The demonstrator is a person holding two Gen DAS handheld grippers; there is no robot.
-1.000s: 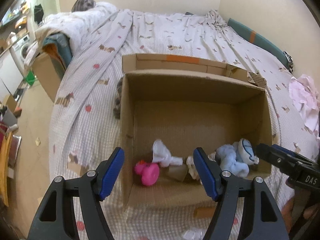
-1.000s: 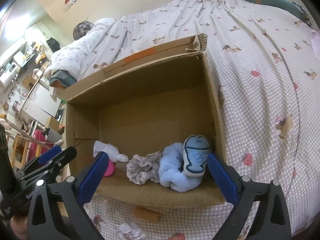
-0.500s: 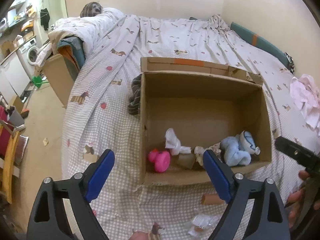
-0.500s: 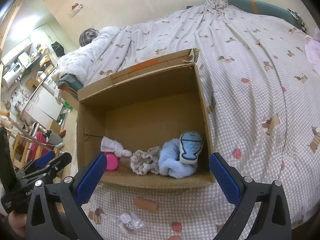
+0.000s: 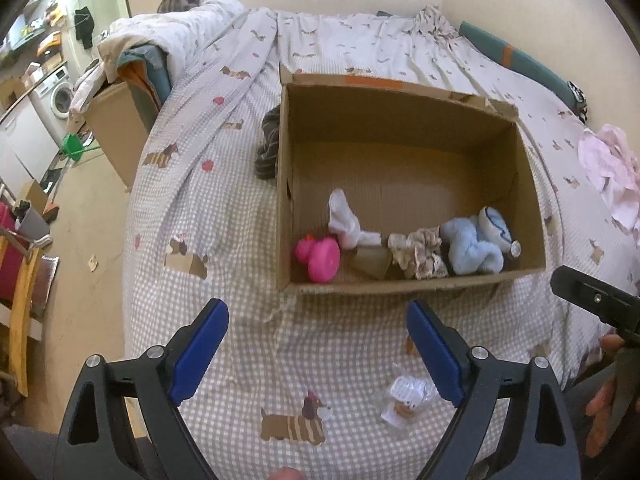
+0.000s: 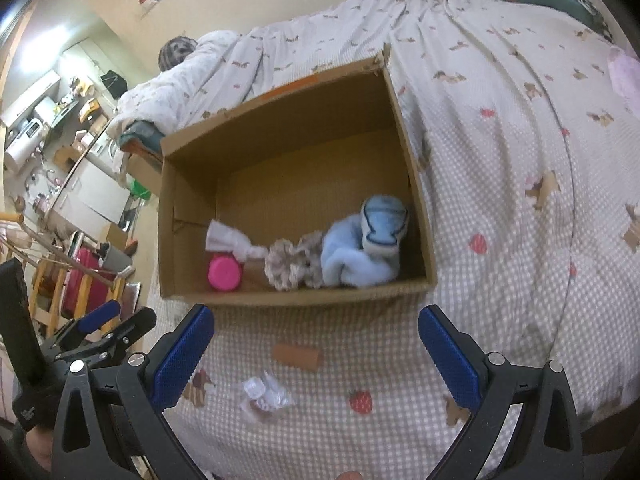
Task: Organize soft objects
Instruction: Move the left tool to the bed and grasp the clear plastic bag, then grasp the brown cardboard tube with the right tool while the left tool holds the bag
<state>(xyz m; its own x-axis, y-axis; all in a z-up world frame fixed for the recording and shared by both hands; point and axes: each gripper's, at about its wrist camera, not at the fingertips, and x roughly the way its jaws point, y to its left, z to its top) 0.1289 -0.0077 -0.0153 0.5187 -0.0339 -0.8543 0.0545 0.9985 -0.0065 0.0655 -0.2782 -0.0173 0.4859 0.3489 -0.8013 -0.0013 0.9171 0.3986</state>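
Observation:
An open cardboard box [image 5: 404, 100] [image 6: 280, 104] sits on the bed. Along its near wall lie a pink toy [image 5: 319, 258] [image 6: 224, 274], a white cloth [image 5: 346, 220] [image 6: 230, 240], a beige scrunchie [image 5: 420, 254] [image 6: 294, 262], a light blue plush [image 5: 472, 250] [image 6: 352, 258] and a blue-and-white fish pouch [image 5: 496, 228] [image 6: 382, 224]. My left gripper [image 5: 318, 352] is open and empty, above the bedspread in front of the box. My right gripper [image 6: 316, 354] is open and empty too, in front of the box.
A crumpled clear wrapper [image 5: 406, 398] [image 6: 264, 394] and a brown cardboard tube [image 6: 297, 357] lie on the checked bedspread [image 5: 224, 208] before the box. A dark striped cloth [image 5: 270, 148] lies left of the box, pink clothing [image 5: 612, 168] at the right. The bed's left edge drops to the floor.
Both grippers have pulled back and up from the box, so the box looks smaller and the bedspread in front of it, with the wrapper and tube, has come into view.

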